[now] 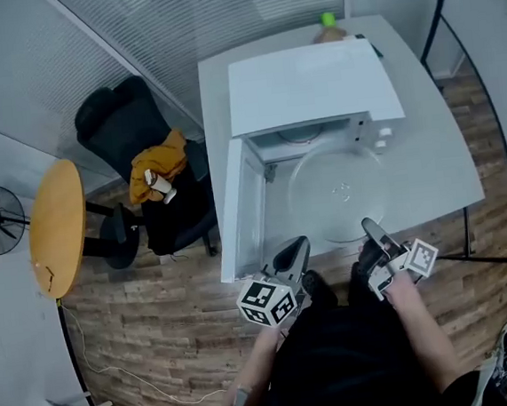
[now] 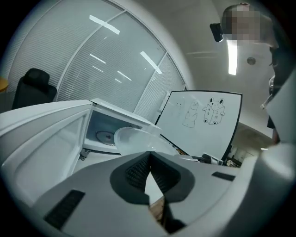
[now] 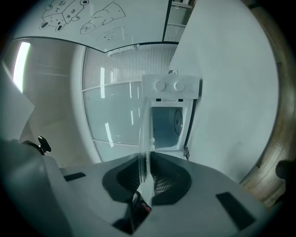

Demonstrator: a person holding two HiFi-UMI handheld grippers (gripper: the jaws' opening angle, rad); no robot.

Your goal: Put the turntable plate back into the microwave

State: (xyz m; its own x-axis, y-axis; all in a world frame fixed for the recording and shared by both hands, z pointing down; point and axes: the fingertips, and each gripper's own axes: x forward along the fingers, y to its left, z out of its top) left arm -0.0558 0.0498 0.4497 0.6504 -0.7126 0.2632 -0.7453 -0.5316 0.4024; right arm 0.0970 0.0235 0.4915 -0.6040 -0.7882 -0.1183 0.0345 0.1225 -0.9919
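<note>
- Turntable plate [image 1: 337, 194]: clear glass, lying roughly flat over the white table [image 1: 442, 166], just in front of the microwave's [image 1: 309, 85] open mouth and not yet inside.
- Right gripper [image 1: 369, 228]: held about level and pointing toward the microwave, with the right forearm [image 1: 427, 333] reaching in from the lower right. In the right gripper view its jaws are pinched on the plate's [image 3: 145, 125] near rim, and the glass runs edge-on between the right gripper's [image 3: 145, 157] pads.
- Left gripper [image 1: 295, 249]: tipped slightly downward at the table's near edge, beside the open door [image 1: 236, 208]. The left gripper's [image 2: 149, 155] jaws are pressed together at the tips with nothing between them, and the plate [image 2: 134, 139] shows beyond them.
- Microwave cavity [image 2: 108, 129]: its door is swung wide to the left, and a round grey disc [image 2: 105, 137] sits on its floor.
</note>
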